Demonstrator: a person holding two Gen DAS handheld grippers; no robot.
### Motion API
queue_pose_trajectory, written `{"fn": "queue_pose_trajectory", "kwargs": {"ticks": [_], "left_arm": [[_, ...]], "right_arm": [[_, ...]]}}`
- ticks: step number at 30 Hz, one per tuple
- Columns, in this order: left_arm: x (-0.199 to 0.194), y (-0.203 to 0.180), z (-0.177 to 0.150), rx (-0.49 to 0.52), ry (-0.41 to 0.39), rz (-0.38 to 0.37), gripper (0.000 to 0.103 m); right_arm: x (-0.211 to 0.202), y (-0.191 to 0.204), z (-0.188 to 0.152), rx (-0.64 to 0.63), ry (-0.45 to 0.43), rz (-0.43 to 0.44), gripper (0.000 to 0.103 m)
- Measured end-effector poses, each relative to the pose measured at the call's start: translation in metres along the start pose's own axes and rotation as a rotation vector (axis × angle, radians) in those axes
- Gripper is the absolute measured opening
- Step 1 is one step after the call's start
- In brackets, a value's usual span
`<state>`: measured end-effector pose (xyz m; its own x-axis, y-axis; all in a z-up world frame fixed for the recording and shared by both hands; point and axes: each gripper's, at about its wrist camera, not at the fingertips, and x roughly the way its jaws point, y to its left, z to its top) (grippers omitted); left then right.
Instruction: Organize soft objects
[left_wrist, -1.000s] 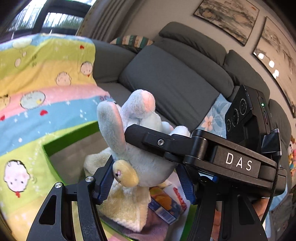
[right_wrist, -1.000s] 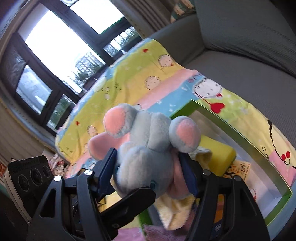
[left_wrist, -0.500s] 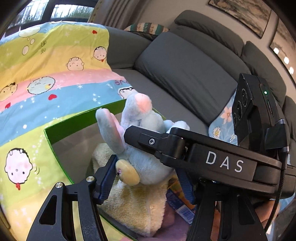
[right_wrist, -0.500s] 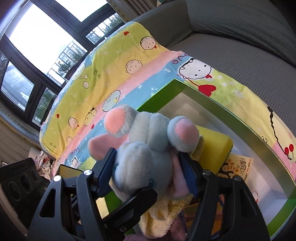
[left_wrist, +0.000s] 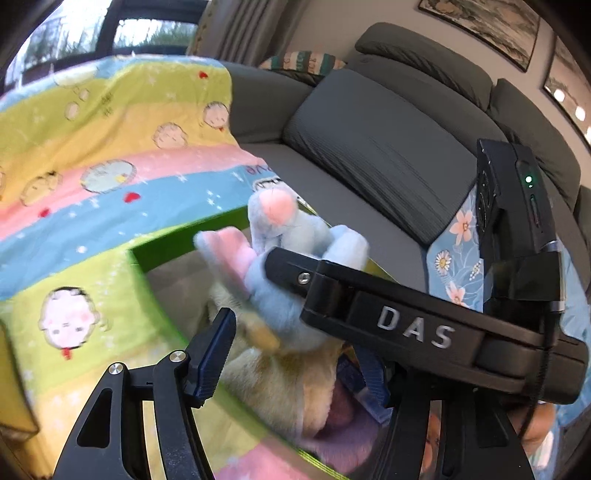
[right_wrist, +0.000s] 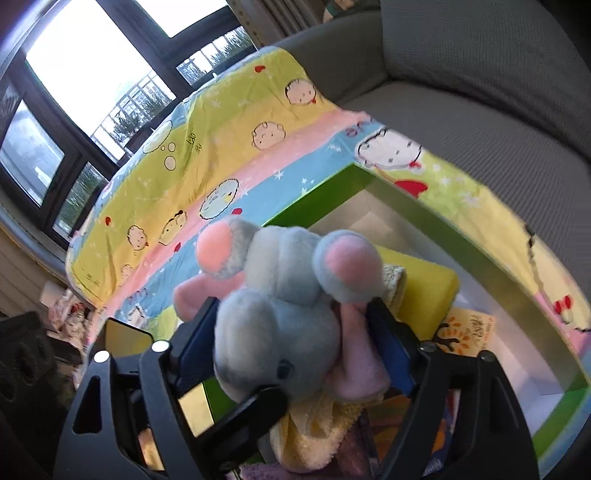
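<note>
Right gripper (right_wrist: 291, 354) jaws opening, releasing blue plush mouse (right_wrist: 280, 306) over green box (right_wrist: 480, 258); left gripper (left_wrist: 295, 354) stays open, holding nothing.

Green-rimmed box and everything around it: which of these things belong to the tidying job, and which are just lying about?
Part of the job:
- pale blue plush toy with pink ears
- fluffy yellow towel
- yellow sponge block
- green-rimmed box
- right hand-held gripper, jaws opening around the toy

Just lying about:
- rainbow-striped cartoon blanket
- grey sofa
- blue floral cushion
- framed pictures
</note>
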<state>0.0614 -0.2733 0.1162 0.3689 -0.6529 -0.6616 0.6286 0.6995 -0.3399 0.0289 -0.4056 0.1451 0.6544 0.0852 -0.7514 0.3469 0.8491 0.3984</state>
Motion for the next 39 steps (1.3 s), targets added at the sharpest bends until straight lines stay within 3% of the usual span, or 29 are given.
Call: {"fn": "queue_pose_trajectory", "kwargs": {"ticks": [2, 5, 8, 11, 13, 15, 18, 22, 34, 39], "left_arm": [[-0.016, 0.001, -0.003, -0.007, -0.004, 0.044, 0.065], [-0.043, 0.002, -0.012, -0.023, -0.009, 0.106, 0.065], [-0.070, 0.007, -0.024, -0.051, -0.011, 0.151, 0.065], [-0.095, 0.015, -0.038, -0.079, -0.014, 0.236, 0.066], [-0.116, 0.022, -0.050, -0.106, -0.035, 0.281, 0.066], [-0.135, 0.029, -0.062, -0.145, -0.052, 0.319, 0.079], [-0.162, 0.043, -0.080, -0.199, -0.092, 0.394, 0.081], [-0.196, 0.061, -0.109, -0.248, -0.122, 0.519, 0.081], [-0.260, 0.124, -0.174, -0.444, -0.147, 0.627, 0.081], [-0.276, 0.144, -0.192, -0.494, -0.153, 0.634, 0.082]], "right_arm": [[-0.011, 0.004, -0.004, -0.025, -0.033, -0.029, 0.082], [-0.026, 0.004, -0.011, -0.027, -0.071, -0.023, 0.092], [-0.043, 0.005, -0.020, -0.023, -0.094, 0.034, 0.092], [-0.062, 0.009, -0.028, -0.006, -0.099, 0.167, 0.096], [-0.070, 0.021, -0.035, -0.033, -0.110, 0.193, 0.100], [-0.076, 0.036, -0.044, -0.073, -0.111, 0.203, 0.100], [-0.075, 0.063, -0.061, -0.126, -0.084, 0.221, 0.101], [-0.061, 0.099, -0.084, -0.201, -0.015, 0.250, 0.102], [0.042, 0.205, -0.164, -0.314, 0.265, 0.300, 0.102], [0.075, 0.228, -0.189, -0.327, 0.318, 0.286, 0.094]]}}
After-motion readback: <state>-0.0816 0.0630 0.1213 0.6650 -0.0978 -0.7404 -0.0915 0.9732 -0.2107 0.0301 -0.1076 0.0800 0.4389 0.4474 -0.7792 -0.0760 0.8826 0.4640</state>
